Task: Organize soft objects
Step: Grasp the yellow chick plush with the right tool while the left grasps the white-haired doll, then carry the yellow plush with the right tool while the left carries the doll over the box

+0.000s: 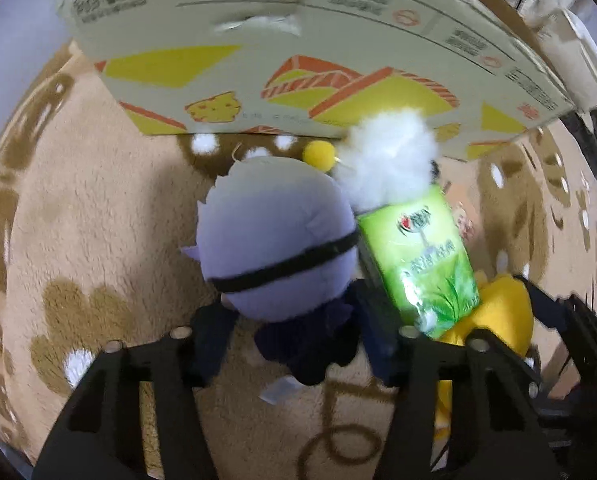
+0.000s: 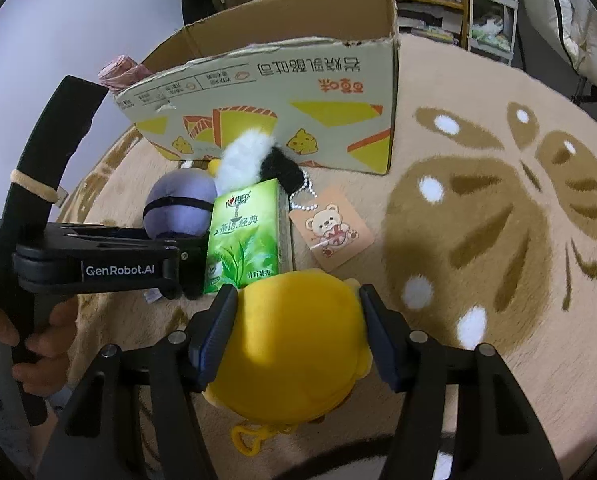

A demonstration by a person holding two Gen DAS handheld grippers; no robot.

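step: grasp phase, both toys on rug (image 2: pixel 478 92) before cardboard box (image 2: pixel 282 92) | right hand-held gripper (image 2: pixel 298 338) clamps yellow plush (image 2: pixel 294 344) | left hand-held gripper (image 1: pixel 294 336) pinches purple plush (image 1: pixel 274 240) at its dark body | next: lift both over box rim, clear green tissue pack (image 2: pixel 244 240)

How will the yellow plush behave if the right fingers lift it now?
The yellow plush looks soft and rounded, so it will probably squash between the right fingers and could slip. It seems light. Its loop may dangle.
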